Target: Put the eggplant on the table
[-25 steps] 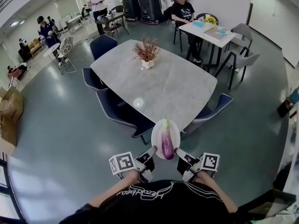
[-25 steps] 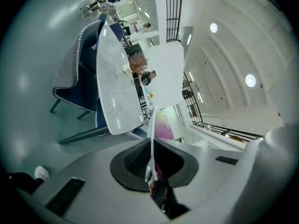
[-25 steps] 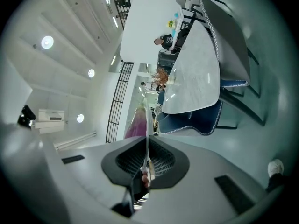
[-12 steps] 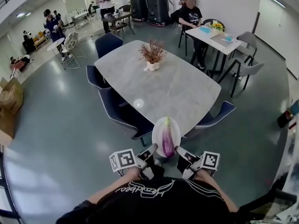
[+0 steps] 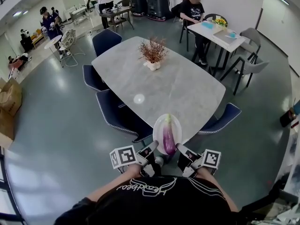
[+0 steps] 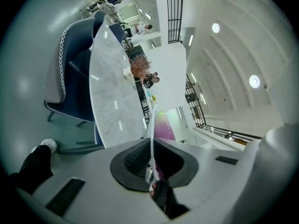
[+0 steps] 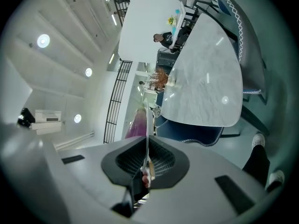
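A purple eggplant (image 5: pixel 168 137) lies on a white plate (image 5: pixel 159 128) that I carry between both grippers, just above the near edge of the grey marble table (image 5: pixel 187 86). My left gripper (image 5: pixel 153 147) is shut on the plate's left rim and my right gripper (image 5: pixel 180 148) on its right rim. In the left gripper view the plate (image 6: pixel 152 129) shows edge-on between the jaws of the left gripper (image 6: pixel 150 161), with the eggplant (image 6: pixel 163 128) beyond. The right gripper view shows the same: plate (image 7: pixel 147 125), eggplant (image 7: pixel 138 123), right gripper (image 7: pixel 146 161).
A vase of dried plants (image 5: pixel 153 55) stands mid-table. Blue chairs (image 5: pixel 116 114) (image 5: pixel 225 116) flank the near end and more line the left side. A white table (image 5: pixel 217 33) with a seated person is at the back right. Other people and cardboard boxes (image 5: pixel 9 102) are on the left.
The table has come closer. The plate with the eggplant, earlier short of the table's edge, now overlaps its near end. Both grippers keep their hold on the rim.
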`<state>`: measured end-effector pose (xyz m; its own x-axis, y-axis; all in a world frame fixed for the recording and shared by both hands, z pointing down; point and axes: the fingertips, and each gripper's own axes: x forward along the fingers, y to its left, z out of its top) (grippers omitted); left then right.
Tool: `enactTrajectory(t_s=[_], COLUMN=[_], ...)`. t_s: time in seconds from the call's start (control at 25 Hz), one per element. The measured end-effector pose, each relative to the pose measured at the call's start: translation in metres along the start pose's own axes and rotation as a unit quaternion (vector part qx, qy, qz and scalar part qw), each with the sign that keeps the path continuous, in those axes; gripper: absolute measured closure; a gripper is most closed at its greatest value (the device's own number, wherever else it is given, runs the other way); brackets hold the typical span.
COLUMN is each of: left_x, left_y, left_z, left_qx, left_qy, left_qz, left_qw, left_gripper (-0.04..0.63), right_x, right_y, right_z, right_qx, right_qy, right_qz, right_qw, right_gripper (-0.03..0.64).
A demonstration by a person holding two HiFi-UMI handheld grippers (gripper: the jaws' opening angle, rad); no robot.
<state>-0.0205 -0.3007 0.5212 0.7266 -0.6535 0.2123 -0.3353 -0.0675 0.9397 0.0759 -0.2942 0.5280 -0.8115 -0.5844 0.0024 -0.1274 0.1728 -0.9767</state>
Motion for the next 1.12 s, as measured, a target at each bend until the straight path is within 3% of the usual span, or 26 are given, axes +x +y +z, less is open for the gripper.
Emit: enactTrajectory(t_s=[1.12], left_x=[0.140], left_y=[0.030], left_z=[0.175], left_qx=[0.002], left_qy=[0.060], left_qz=[0.007], left_qw=[0.9982], left_gripper=[0.571], right_x=[0.137], right_y=[-0.046], right_z=[0.159], right_qx=[0.018], right_qy=[-0.057], right_qz=[-0.026], right_qw=[0.998], right_gripper=[0.594])
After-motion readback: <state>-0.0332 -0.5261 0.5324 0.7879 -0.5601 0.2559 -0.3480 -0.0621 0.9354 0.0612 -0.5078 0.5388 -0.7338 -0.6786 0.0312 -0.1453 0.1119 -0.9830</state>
